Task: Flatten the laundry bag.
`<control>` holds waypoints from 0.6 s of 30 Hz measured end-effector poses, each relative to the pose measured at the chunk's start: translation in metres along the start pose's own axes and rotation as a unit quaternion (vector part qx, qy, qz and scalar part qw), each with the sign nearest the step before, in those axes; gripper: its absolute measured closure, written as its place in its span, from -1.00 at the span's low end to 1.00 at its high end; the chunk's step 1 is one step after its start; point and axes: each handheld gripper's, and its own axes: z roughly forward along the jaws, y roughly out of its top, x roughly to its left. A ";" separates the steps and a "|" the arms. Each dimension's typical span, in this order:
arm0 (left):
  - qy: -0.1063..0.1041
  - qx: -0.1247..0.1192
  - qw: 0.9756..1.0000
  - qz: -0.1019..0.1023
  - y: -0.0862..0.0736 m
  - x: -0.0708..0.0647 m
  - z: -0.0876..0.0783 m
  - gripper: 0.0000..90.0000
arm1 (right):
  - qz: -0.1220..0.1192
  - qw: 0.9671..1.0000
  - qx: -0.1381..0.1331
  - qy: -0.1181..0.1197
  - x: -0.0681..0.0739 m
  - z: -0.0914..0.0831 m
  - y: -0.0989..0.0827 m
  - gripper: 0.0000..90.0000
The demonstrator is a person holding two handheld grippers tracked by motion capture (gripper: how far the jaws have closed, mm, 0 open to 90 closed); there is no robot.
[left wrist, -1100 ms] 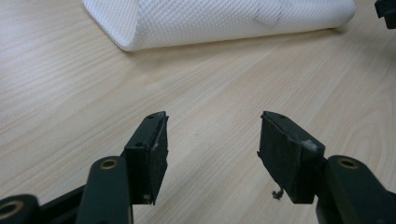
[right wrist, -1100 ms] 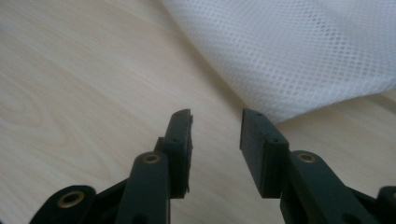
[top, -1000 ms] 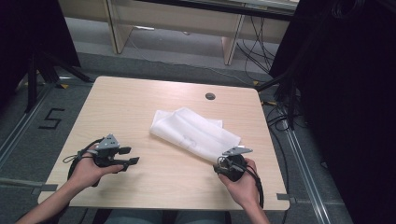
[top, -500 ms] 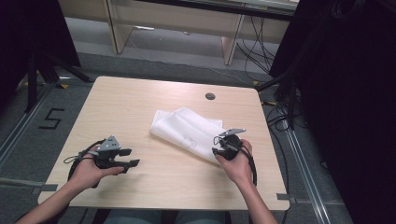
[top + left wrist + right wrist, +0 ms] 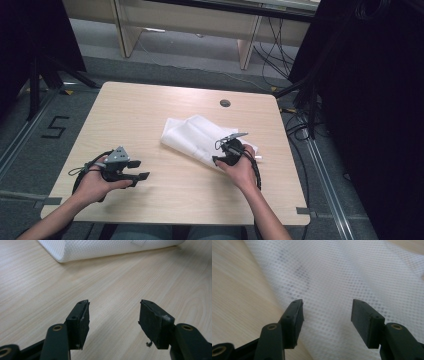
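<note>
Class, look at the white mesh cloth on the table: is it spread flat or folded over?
Folded over, loosely. The white mesh cloth shows overlapping layers in the high view, and the left gripper view shows a rounded doubled edge on the table.

One sign could be read: a black figure "5" (image 5: 55,127) was marked on the grey floor (image 5: 30,150), beyond and to the outer side of the left gripper (image 5: 131,170), off the desk's (image 5: 150,105) left edge. Nothing else carried legible writing.
</note>
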 end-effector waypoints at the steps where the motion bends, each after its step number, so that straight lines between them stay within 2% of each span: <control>1: 0.000 0.000 1.000 -0.001 0.000 0.000 0.000 -0.09 | 0.003 1.000 0.005 0.007 0.003 0.001 0.000 -0.02; 2: 0.000 0.000 1.000 -0.010 0.000 -0.001 0.000 -0.09 | -0.003 1.000 -0.005 0.013 0.004 0.002 0.000 -0.01; 4: 0.001 0.002 1.000 -0.008 0.000 -0.001 0.000 -0.09 | 0.004 1.000 -0.008 0.027 0.012 0.001 0.001 -0.01; 5: -0.001 0.001 1.000 -0.002 0.000 -0.001 0.001 -0.09 | -0.010 0.999 -0.008 0.030 0.014 0.001 0.002 -0.01; 6: -0.003 0.007 1.000 0.001 0.000 0.000 0.000 -0.10 | -0.014 0.999 -0.006 0.041 0.020 0.001 0.003 -0.02; 8: -0.003 0.007 1.000 0.001 0.000 0.000 0.001 -0.10 | -0.013 0.999 -0.012 0.044 0.024 0.004 0.004 -0.02; 9: -0.004 0.007 1.000 0.001 0.000 -0.001 0.001 -0.10 | -0.028 0.999 -0.002 0.046 0.026 0.004 0.005 -0.02; 11: -0.004 0.007 1.000 0.001 0.000 -0.001 0.001 -0.10 | -0.043 0.998 0.000 0.044 0.031 0.008 0.005 -0.02; 12: -0.004 0.008 1.000 0.001 0.000 -0.001 0.001 -0.10 | -0.047 0.998 0.019 0.041 0.034 0.011 0.007 0.01; 13: -0.004 0.008 1.000 0.001 0.000 -0.001 0.001 -0.10 | -0.047 0.998 0.019 0.041 0.034 0.011 0.007 0.01; 14: -0.004 0.008 1.000 0.002 0.000 -0.001 0.001 -0.10 | -0.060 0.997 0.021 0.035 0.034 0.014 0.008 0.02; 15: -0.003 0.005 1.000 0.002 0.000 -0.001 0.001 -0.10 | -0.069 0.997 0.029 0.021 0.036 0.017 0.009 0.11; 16: -0.003 0.005 1.000 0.002 0.000 -0.001 0.001 -0.10 | -0.076 0.996 0.033 0.018 0.036 0.019 0.010 0.21; 17: -0.003 0.006 1.000 0.002 -0.001 -0.001 0.002 -0.10 | -0.076 0.996 0.033 0.018 0.036 0.019 0.010 0.21; 18: 0.000 0.008 1.000 0.003 0.000 -0.001 0.001 -0.10 | -0.088 0.995 0.045 0.012 0.036 0.022 0.011 0.39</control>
